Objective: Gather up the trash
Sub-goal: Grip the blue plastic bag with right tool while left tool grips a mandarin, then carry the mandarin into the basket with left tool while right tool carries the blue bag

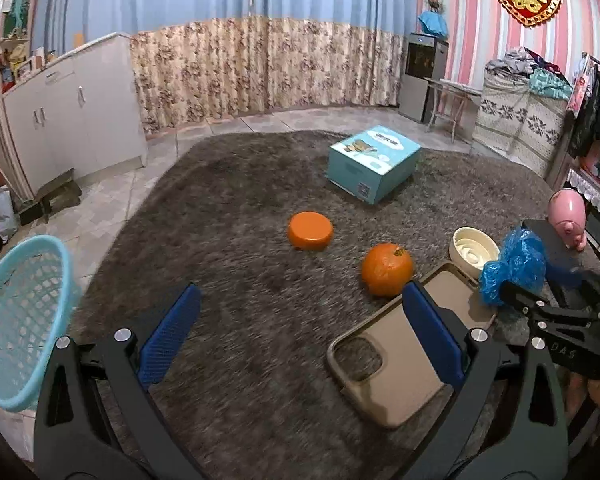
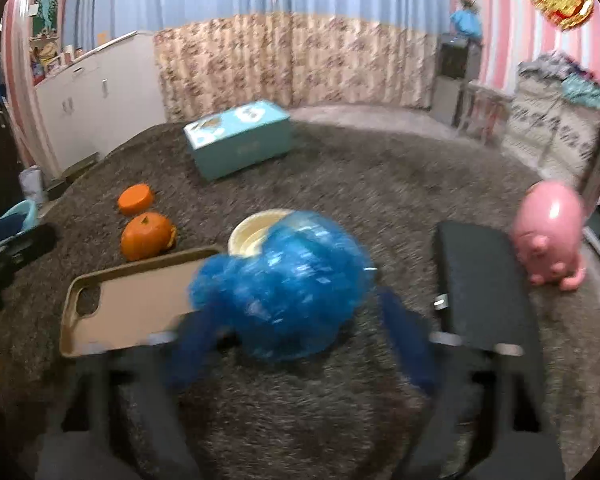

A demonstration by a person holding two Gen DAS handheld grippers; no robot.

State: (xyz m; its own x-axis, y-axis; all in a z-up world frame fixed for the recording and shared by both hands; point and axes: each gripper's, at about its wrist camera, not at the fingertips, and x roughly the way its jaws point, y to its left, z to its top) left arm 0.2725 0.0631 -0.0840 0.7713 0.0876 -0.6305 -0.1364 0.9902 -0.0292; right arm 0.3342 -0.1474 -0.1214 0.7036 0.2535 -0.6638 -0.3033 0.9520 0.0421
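Note:
A crumpled blue plastic bag sits between the blue fingers of my right gripper, which look closed against its sides; this view is blurred. In the left wrist view the same bag rides at the tip of the right gripper, just above the shaggy grey carpet. My left gripper is open over bare carpet with nothing between its fingers. A light blue plastic basket stands at the carpet's left edge.
On the carpet lie a tan phone case, an orange pumpkin, an orange round lid, a cream bowl, a teal box, a pink pig figure and a flat black slab. White cabinets line the left wall.

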